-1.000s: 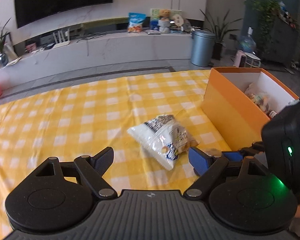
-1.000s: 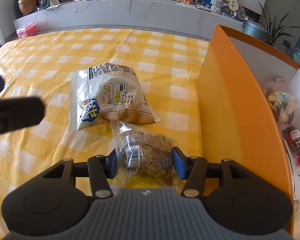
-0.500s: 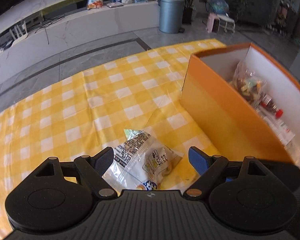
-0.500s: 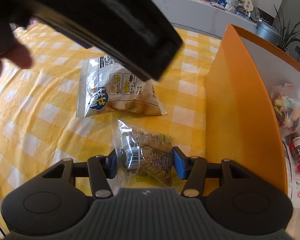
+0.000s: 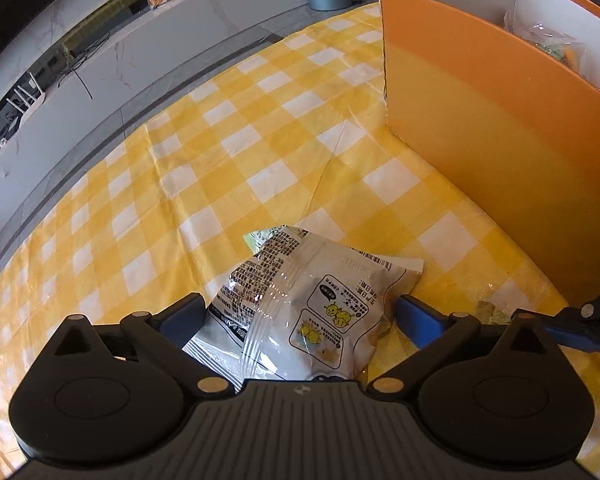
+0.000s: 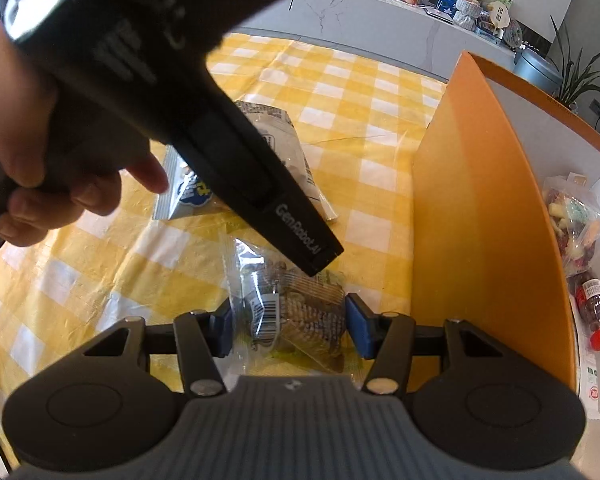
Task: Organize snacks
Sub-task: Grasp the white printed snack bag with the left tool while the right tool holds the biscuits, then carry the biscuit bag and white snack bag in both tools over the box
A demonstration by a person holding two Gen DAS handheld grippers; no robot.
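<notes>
A white printed snack bag [image 5: 312, 312] lies on the yellow checked tablecloth. My left gripper [image 5: 300, 316] is open, its blue fingers on either side of the bag and apart from it. The bag also shows in the right wrist view [image 6: 296, 160], partly hidden by the left gripper's black body [image 6: 180, 92]. My right gripper [image 6: 288, 330] is shut on a clear packet of brown biscuits [image 6: 296, 312], which rests low by the orange box [image 6: 476, 216]. The box [image 5: 496, 108] stands to the right and holds several snacks.
Inside the box lie a clear bag of mixed sweets [image 6: 576, 232] and a small red-capped bottle [image 6: 592, 308]. The hand holding the left gripper [image 6: 40, 168] fills the left of the right wrist view. A white counter [image 5: 100, 92] runs beyond the table.
My left gripper has moved forward and down over the white snack bag, which now sits between its fingers. My right gripper stays shut on the biscuit packet.
</notes>
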